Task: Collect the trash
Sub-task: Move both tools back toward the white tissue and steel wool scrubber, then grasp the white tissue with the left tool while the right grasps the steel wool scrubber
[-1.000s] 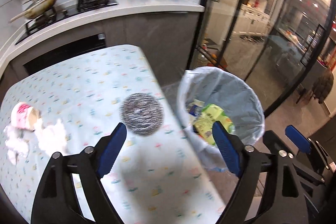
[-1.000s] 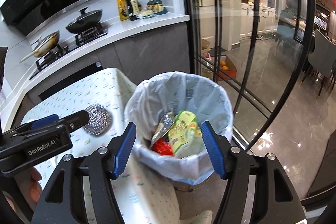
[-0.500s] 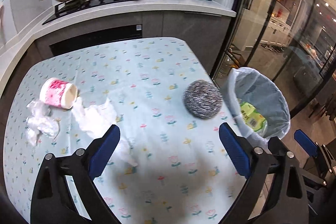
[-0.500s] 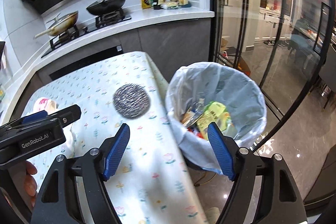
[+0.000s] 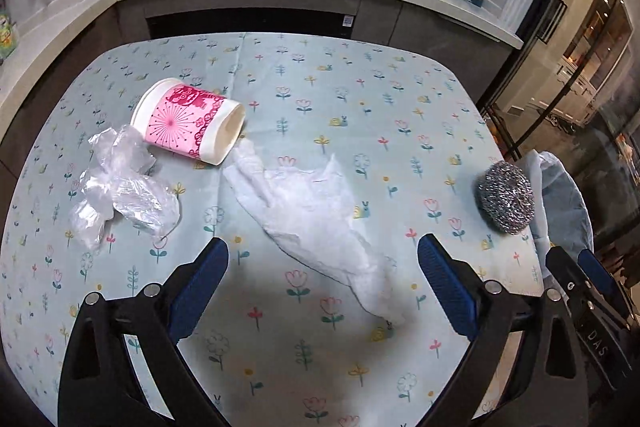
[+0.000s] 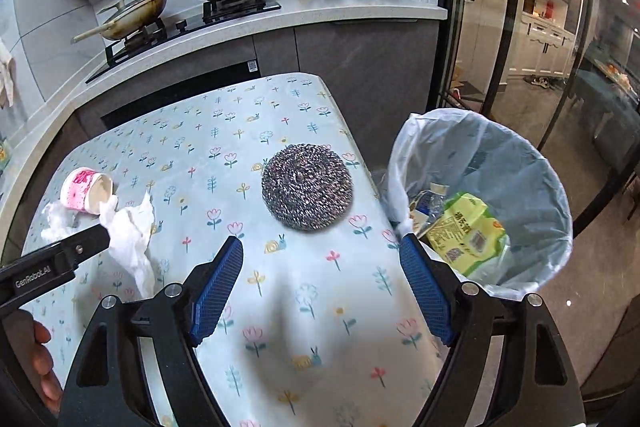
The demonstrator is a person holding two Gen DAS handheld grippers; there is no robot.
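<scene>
Kitchen worktop and stove stand behind a table (image 5: pixel 304 367) covered in a flowered cloth, and on that cloth lies the trash not yet collected. A crumpled white tissue (image 5: pixel 316 215) sprawls ahead of the left gripper (image 5: pixel 322 287), its long axis running slantwise from the cup (image 5: pixel 188 125) toward the right-hand pad, its near tail lying between the jaws. Those jaws have just been opening and stand wide apart, nothing clamped. Beyond the tissue the pink cup lies on its side, mouth toward the tissue, with crumpled clear plastic (image 5: pixel 120 195) just beside it to the left. The right gripper (image 6: pixel 322 287), also just opened and empty, faces the steel scourer (image 6: pixel 307 186), which sits near the table edge. Off that edge stands the lined bin (image 6: pixel 544 167), already holding wrappers. The left hand looks nearer the tissue, the right nearer scourer and bin; cloth around both is open.
</scene>
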